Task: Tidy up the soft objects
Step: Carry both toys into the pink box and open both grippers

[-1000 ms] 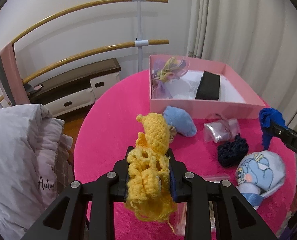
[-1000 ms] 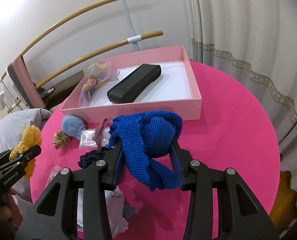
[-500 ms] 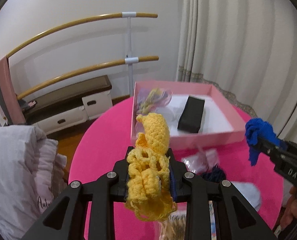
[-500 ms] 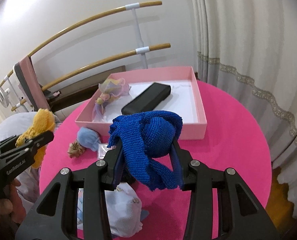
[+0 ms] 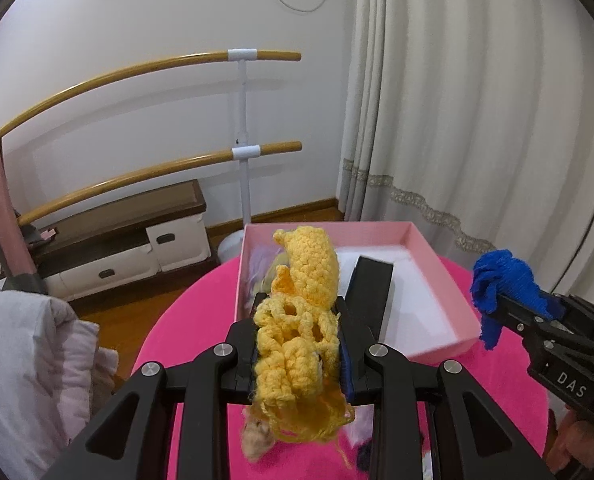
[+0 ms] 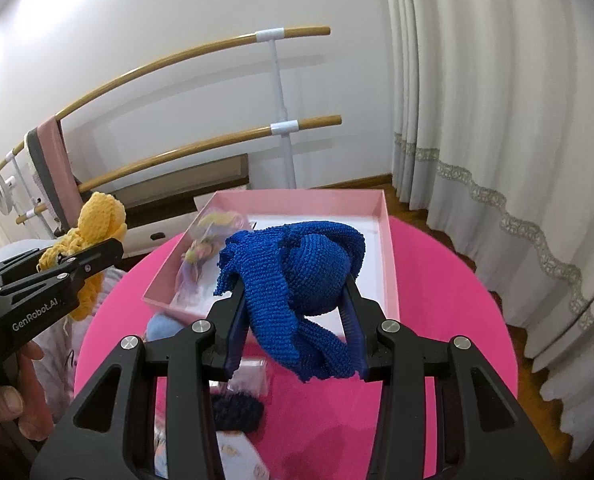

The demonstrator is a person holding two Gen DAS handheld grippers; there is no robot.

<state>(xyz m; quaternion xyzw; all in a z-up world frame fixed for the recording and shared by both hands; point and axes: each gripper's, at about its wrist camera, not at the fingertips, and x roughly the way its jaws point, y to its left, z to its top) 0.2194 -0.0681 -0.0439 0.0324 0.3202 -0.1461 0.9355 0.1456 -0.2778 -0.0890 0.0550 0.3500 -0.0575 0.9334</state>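
Note:
My left gripper [image 5: 297, 344] is shut on a yellow crocheted piece [image 5: 301, 320] and holds it in the air above the round pink table [image 5: 193, 320]. My right gripper [image 6: 293, 312] is shut on a blue crocheted piece [image 6: 297, 276], also held above the table. An open pink box [image 6: 389, 264] stands at the table's far side, just ahead of both grippers. It holds a black case [image 5: 371, 292] and a pastel bagged item [image 6: 205, 248]. The right gripper with the blue piece [image 5: 501, 284] shows at the right of the left wrist view.
A light blue soft item [image 6: 161, 326], a clear packet [image 6: 253, 372] and a dark navy knit item [image 6: 237, 410] lie on the table below my right gripper. A white bedding pile [image 5: 29, 380] lies to the left. Ballet bars [image 5: 157, 160], a low cabinet [image 5: 125, 248] and curtains [image 5: 457, 120] stand behind.
Both grippers have risen and tilted up with their crocheted pieces. The box now sits lower and closer in both views, and the loose items on the table have slipped under the grippers.

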